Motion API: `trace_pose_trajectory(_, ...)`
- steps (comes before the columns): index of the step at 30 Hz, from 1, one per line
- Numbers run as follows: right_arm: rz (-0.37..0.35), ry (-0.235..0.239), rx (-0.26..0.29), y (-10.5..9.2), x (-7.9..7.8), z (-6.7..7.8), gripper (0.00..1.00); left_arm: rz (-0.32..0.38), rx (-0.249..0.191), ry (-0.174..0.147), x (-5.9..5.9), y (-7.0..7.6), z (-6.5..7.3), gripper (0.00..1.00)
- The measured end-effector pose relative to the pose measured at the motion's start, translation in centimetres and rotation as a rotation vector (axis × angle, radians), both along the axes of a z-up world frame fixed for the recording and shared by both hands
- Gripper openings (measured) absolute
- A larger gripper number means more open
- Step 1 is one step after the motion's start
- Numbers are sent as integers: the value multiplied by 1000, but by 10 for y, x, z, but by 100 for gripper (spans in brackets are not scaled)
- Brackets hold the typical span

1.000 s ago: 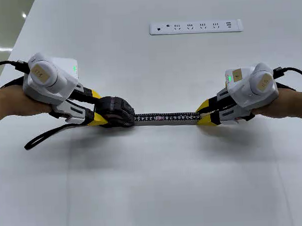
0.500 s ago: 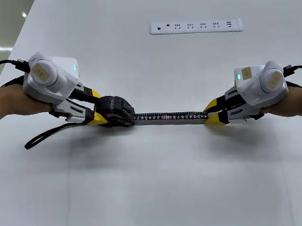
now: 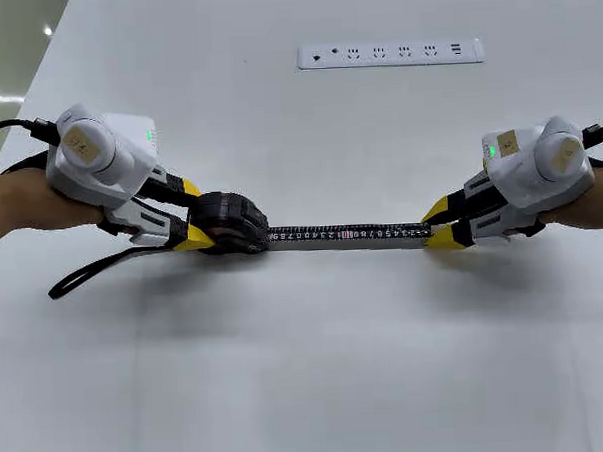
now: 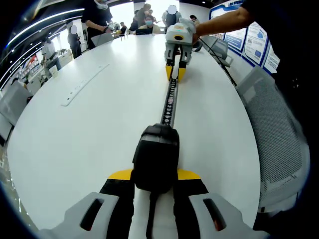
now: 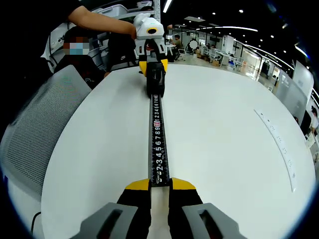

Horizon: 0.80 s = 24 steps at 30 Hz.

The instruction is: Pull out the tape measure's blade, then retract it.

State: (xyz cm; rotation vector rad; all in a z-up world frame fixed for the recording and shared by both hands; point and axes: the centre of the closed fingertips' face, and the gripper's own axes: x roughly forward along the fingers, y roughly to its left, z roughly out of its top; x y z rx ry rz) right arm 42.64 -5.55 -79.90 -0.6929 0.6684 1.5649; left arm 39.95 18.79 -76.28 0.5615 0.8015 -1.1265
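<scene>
A black tape measure case (image 3: pixel 229 222) rests on the white table, with my left gripper (image 3: pixel 193 213) shut on it. The case sits between that gripper's yellow tips in the left gripper view (image 4: pixel 156 156). Its dark numbered blade (image 3: pixel 347 232) runs out flat to the right. My right gripper (image 3: pixel 441 223) is shut on the blade's end. Seen from the right gripper view, the blade (image 5: pixel 158 149) stretches from the yellow tips to the distant case (image 5: pixel 155 79). A black wrist strap (image 3: pixel 88 274) trails from the case toward the left.
A white power strip (image 3: pixel 390 53) lies at the far side of the table (image 3: pixel 308 366). Cables run from both grippers off the table edges. A grey mesh chair (image 4: pixel 276 134) stands beside the table, and people sit at its far end.
My right gripper has moved to the right with the blade's end, so more blade is out. The left gripper and the case have stayed put.
</scene>
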Motion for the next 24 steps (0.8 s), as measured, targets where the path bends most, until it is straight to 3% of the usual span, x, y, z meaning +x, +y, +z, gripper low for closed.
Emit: trace_pose_trajectory(24,-28,3,-27,-27,4,-2,8,0,4,4,1,0,-1,24)
